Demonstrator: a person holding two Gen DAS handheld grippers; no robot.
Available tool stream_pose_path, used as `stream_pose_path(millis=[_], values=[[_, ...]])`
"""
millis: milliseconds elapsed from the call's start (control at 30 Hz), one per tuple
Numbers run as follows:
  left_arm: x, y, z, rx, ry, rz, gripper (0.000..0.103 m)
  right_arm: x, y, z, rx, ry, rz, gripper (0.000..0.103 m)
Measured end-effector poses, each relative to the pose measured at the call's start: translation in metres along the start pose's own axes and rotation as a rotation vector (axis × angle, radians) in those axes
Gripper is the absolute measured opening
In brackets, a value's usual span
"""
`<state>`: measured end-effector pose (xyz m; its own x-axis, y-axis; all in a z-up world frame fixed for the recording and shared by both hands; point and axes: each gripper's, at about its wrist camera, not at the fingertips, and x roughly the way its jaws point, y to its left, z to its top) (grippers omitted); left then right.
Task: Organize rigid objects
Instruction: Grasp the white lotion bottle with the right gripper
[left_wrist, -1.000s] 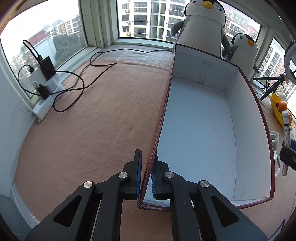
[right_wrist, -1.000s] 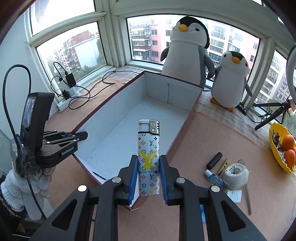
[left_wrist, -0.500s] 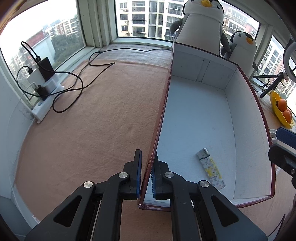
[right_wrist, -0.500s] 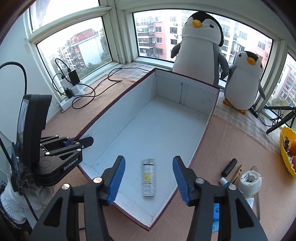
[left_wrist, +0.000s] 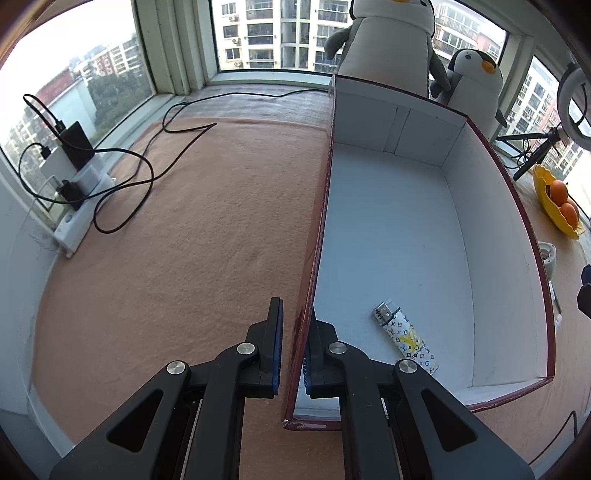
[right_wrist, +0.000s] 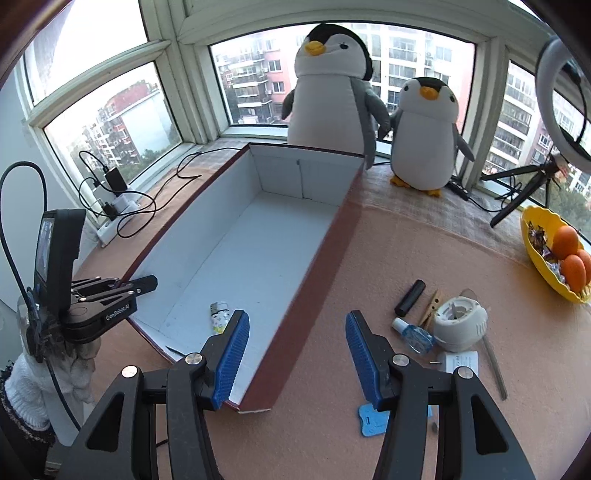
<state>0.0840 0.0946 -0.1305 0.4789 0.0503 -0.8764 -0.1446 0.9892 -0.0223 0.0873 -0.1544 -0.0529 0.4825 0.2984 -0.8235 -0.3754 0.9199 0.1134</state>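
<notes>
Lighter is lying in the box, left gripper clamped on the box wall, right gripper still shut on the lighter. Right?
Not quite. The right gripper is open with nothing between its pads, as the right wrist view shows; its jaws have just opened. The lighter lies in the box, and the left gripper clamps the wall.

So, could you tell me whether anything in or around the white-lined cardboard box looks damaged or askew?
The white-lined cardboard box has a frayed, split near corner. The patterned lighter lies flat and diagonal inside. Otherwise nothing stands out.
</notes>
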Motion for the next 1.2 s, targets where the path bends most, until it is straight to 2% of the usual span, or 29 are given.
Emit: stream_pose_path(millis=[600, 967, 1200], values=[[0.002, -0.001, 0.002, 0.101, 0.017, -0.044, 0.008, -0.022, -0.099, -0.067, 0.292, 0.038, -0.225, 0.05], [0.005, -0.002, 0.004, 0.127, 0.025, -0.062, 0.008, -0.028, -0.131, -0.096, 0.367, 0.064, -0.306, 0.05], [0.005, -0.003, 0.004, 0.132, 0.029, -0.064, 0.008, -0.015, -0.149, -0.106, 0.381, 0.116, -0.324, 0.05]])
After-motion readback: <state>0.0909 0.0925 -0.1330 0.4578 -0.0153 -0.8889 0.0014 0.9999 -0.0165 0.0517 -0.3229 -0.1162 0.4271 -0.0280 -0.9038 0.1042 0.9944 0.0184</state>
